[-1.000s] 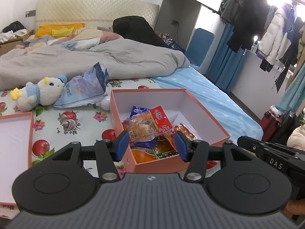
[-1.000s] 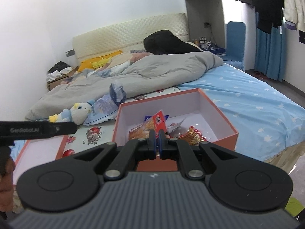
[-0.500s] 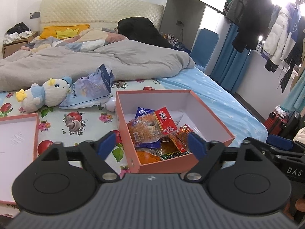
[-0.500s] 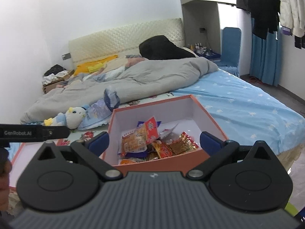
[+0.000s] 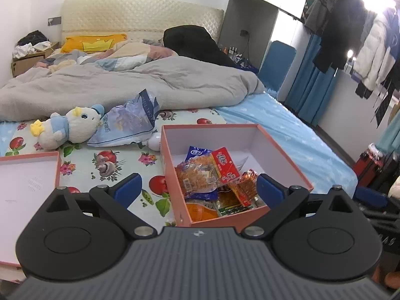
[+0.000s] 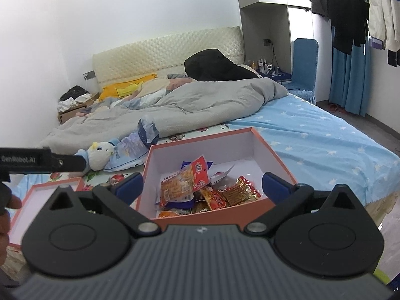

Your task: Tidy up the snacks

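A salmon-pink box (image 5: 280, 150) (image 6: 265, 145) with a white inside sits on the bed. Several snack packets (image 5: 207, 175) (image 6: 190, 182) lie heaped in its near half: orange, red and blue wrappers. My left gripper (image 5: 198, 190) hangs just short of the box's near wall, its jaws still opening, nothing between the blue pads. My right gripper (image 6: 202, 187) hovers over the same near wall, open wide and empty. The box lid (image 5: 27, 182) (image 6: 50, 190) lies upside down to the left.
A plush toy (image 5: 67, 127) and a crumpled blue-white bag (image 5: 130, 122) lie behind the box on the fruit-print sheet. A grey duvet (image 5: 125, 87) covers the far bed. The bed's right edge drops to the floor; a suitcase (image 5: 370, 165) and hanging clothes stand there.
Both grippers opened wide: the right from fully shut, the left from half open. Neither hand has shifted much, and the snacks stay in the box.
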### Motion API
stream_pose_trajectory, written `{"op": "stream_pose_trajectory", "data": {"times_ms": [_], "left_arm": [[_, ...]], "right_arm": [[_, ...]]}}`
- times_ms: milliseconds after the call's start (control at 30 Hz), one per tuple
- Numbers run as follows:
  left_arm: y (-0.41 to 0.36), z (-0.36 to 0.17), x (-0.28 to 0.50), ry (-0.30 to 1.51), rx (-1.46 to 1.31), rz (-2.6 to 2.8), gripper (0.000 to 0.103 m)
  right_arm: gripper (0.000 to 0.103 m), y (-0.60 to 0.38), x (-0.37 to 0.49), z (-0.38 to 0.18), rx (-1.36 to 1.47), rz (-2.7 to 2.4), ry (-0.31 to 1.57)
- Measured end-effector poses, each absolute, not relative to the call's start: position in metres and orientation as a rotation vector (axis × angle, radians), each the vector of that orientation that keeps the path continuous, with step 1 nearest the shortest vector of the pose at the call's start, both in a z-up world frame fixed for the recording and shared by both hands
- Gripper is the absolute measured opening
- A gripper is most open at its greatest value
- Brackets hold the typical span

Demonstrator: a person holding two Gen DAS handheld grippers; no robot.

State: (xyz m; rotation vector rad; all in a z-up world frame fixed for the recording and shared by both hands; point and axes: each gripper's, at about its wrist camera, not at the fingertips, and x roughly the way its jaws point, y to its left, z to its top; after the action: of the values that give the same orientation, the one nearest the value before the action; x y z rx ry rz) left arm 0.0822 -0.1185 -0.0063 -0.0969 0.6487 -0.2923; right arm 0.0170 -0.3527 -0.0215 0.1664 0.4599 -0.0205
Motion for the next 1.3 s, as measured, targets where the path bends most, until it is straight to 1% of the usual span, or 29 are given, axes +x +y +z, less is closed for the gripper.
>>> {"op": "stream_pose_trajectory", "data": {"times_ms": [600, 1300], "left_arm": [[-0.124, 0.001, 0.074, 0.619, -0.025, -0.271, 0.100], [-0.127, 0.005, 0.067, 0.629, -0.030, -0.283, 0.101]], "right_arm": [[0.103, -0.364, 0.017, -0.021, 0.186, -0.018, 0.473], [0.103, -0.359, 0.017, -0.020, 0.182, -0.002, 0.476]]}}
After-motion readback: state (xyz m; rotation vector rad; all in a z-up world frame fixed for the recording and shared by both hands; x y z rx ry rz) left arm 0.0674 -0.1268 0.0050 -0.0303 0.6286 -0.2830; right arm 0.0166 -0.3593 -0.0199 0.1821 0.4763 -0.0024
